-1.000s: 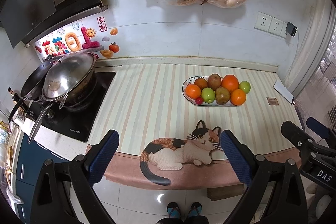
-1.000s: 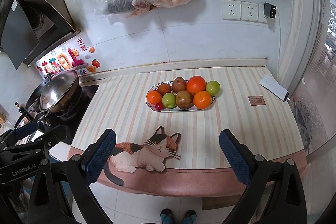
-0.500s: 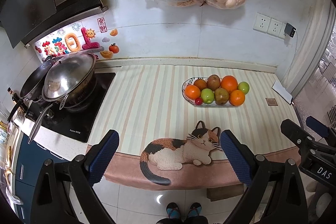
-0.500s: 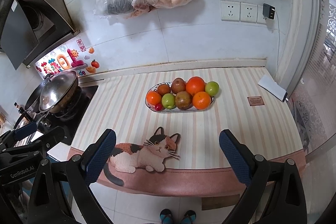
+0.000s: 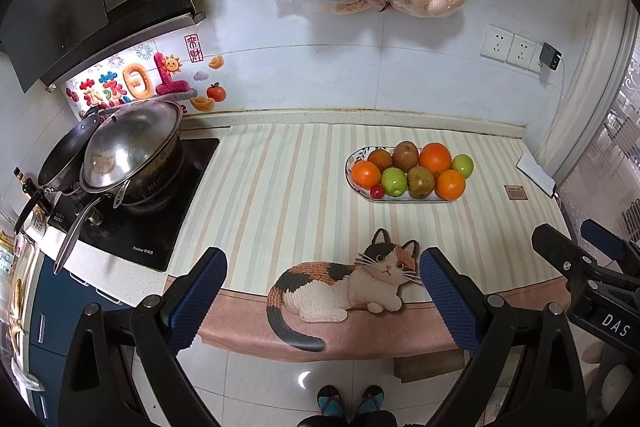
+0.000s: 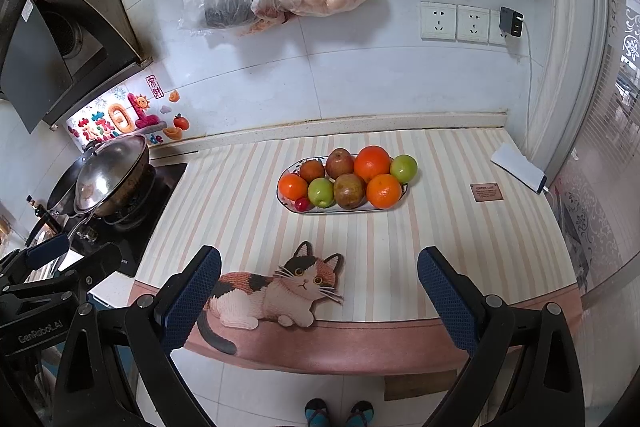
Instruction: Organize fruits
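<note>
Blue-padded left claw [image 5: 322,291] and right claw [image 6: 318,293] hover spread, level, before counter.

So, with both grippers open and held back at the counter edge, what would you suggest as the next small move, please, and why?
Probably ease the right gripper forward toward the plate. Both it and the left gripper are open and empty, short of the fruit, and the nearest orange sits exposed at the plate's front right.
</note>
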`<state>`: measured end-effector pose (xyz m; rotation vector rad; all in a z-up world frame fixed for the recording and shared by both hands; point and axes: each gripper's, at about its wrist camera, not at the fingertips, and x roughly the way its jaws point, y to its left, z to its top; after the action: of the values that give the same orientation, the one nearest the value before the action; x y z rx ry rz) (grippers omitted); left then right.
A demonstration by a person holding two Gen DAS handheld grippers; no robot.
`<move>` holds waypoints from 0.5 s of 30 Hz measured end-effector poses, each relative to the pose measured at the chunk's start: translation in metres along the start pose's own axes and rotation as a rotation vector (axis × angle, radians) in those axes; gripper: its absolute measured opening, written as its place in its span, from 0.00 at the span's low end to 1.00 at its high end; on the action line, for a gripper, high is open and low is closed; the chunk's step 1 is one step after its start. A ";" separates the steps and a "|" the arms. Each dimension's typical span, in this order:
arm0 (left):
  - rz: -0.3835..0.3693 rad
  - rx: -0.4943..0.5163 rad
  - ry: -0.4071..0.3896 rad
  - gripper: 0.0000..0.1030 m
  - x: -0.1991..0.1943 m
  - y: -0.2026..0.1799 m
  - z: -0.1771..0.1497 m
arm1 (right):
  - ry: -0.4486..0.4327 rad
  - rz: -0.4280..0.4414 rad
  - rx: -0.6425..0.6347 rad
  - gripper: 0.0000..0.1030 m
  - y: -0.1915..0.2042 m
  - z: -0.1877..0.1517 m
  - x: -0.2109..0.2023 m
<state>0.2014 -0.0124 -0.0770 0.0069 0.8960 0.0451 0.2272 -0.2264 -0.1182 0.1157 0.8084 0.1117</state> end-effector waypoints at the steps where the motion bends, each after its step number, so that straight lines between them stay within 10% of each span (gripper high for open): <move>1: 0.001 0.000 -0.001 0.96 0.000 0.000 0.000 | 0.000 -0.003 -0.005 0.98 0.000 0.000 0.001; 15: -0.002 0.001 -0.002 0.96 -0.001 -0.001 0.000 | -0.001 -0.005 -0.009 0.98 0.001 -0.001 -0.001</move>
<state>0.2009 -0.0135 -0.0757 0.0072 0.8942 0.0424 0.2260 -0.2254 -0.1180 0.1046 0.8070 0.1103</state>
